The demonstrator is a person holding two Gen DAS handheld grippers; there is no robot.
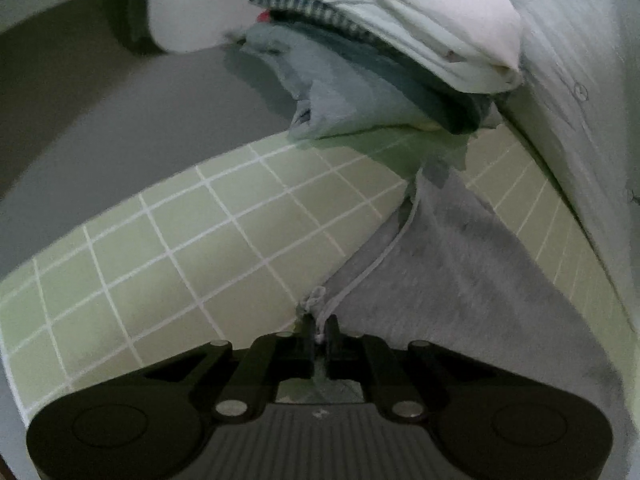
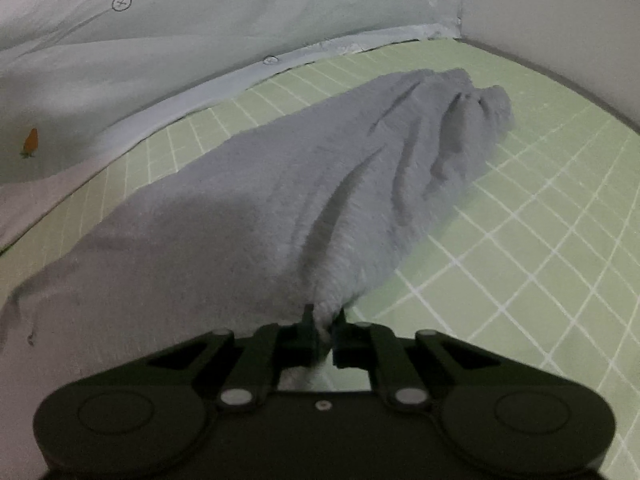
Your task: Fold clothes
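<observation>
My left gripper (image 1: pixel 319 330) hides the pinched edge of the grey garment (image 1: pixel 460 264), whose far side runs off the frame. The stack (image 1: pixel 384 60) is cut off at the top, its lower layers blurred together. My right gripper (image 2: pixel 325 322) covers its grip point; the duvet (image 2: pixel 200 40) print is too small to read.

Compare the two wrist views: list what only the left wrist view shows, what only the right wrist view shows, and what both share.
Only the left wrist view: a stack of folded clothes at the far end of the mat, a white one on top, and the grey floor beyond.

Only the right wrist view: the far, bunched end of the grey garment.

Both: the green grid mat, the carrot-print bedding, and a tool shut on the grey garment's edge, left tool and right tool.
</observation>
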